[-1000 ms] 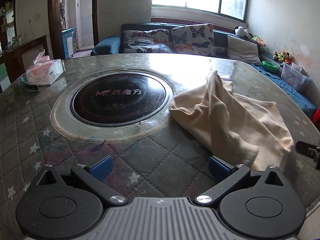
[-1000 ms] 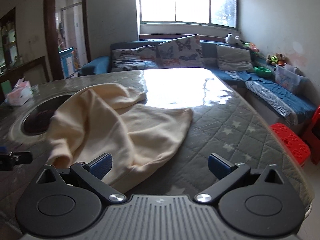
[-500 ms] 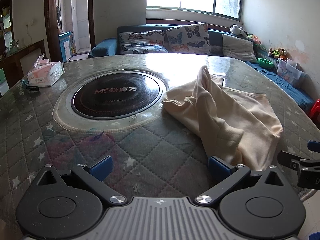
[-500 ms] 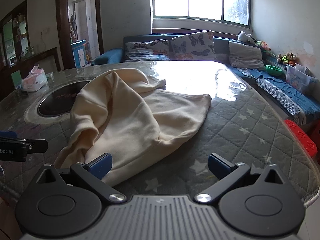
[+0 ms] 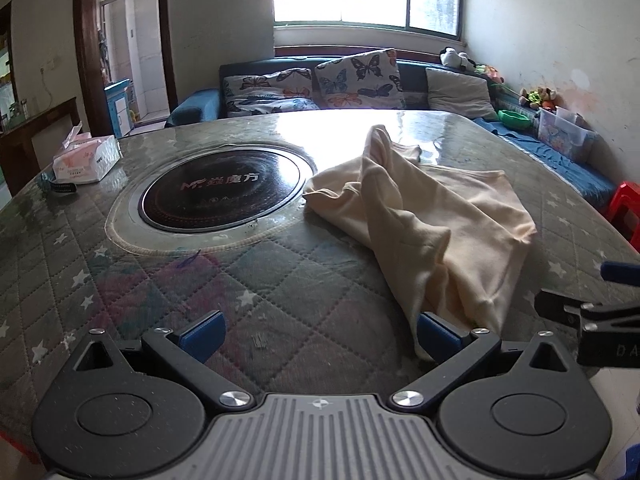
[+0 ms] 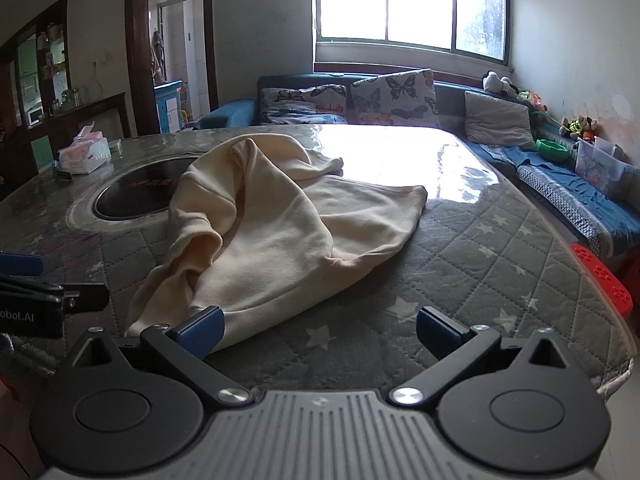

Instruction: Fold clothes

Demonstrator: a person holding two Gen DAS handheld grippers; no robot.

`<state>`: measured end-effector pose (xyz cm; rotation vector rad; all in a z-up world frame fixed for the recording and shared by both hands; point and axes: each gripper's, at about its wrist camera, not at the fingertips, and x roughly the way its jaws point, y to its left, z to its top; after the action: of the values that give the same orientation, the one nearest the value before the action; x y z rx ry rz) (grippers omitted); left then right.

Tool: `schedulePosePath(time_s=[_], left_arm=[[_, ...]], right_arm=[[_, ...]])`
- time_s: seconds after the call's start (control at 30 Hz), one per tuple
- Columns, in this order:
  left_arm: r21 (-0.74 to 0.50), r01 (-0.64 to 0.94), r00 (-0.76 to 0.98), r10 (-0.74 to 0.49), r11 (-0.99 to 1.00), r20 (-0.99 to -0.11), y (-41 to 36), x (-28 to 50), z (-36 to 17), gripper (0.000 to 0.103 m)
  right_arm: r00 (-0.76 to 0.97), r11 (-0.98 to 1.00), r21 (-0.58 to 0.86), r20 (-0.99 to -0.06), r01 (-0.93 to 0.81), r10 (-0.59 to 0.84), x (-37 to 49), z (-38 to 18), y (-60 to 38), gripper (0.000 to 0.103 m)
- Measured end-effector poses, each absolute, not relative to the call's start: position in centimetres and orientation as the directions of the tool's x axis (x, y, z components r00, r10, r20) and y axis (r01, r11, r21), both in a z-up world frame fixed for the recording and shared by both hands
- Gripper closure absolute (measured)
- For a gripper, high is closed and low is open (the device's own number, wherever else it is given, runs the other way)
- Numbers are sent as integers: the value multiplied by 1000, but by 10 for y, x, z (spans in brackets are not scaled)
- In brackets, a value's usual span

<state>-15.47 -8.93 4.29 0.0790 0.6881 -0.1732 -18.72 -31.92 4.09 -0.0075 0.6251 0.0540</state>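
On the quilted, star-patterned surface [image 5: 168, 280], just right of the round black cooktop [image 5: 222, 196] set into it, lies the cream garment [image 5: 432, 216], crumpled into a loose heap with one ridge of cloth standing up toward the far side and its near end trailing toward the front edge. From the cooktop, the tissue box [image 5: 86, 158] sits well off to the left and plays no part. The left hand-held gripper [image 5: 318, 334] hovers low at the front edge with its jaws wide and nothing between them; its right blue pad sits just beside, perhaps touching, the garment's near tip. The right hand-held gripper [image 6: 320, 330] is likewise spread wide and empty, on the side of the garment away from the cooktop, its left pad right at the near hem. The cloth looks like soft, fairly thick knit: light, limp, sure to sag and bunch when lifted, and probably apt to slide a little on the glossy cover. It cannot be folded as it lies; it likely needs spreading flat first. A sensible hold would be two separate points along the near hem or at the corners, one per gripper, pinching a single layer rather than the whole bunched fold, so that it opens out when drawn apart.
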Motion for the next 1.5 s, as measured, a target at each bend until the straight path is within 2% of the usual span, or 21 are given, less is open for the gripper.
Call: schedulePosePath(time_s=[1.5], left_arm=[[85,319,733,-189,944,-653,-105,-171,40,0]], right_arm=[[811,992,-38,-580,-121,77,-194,48,-301,0]])
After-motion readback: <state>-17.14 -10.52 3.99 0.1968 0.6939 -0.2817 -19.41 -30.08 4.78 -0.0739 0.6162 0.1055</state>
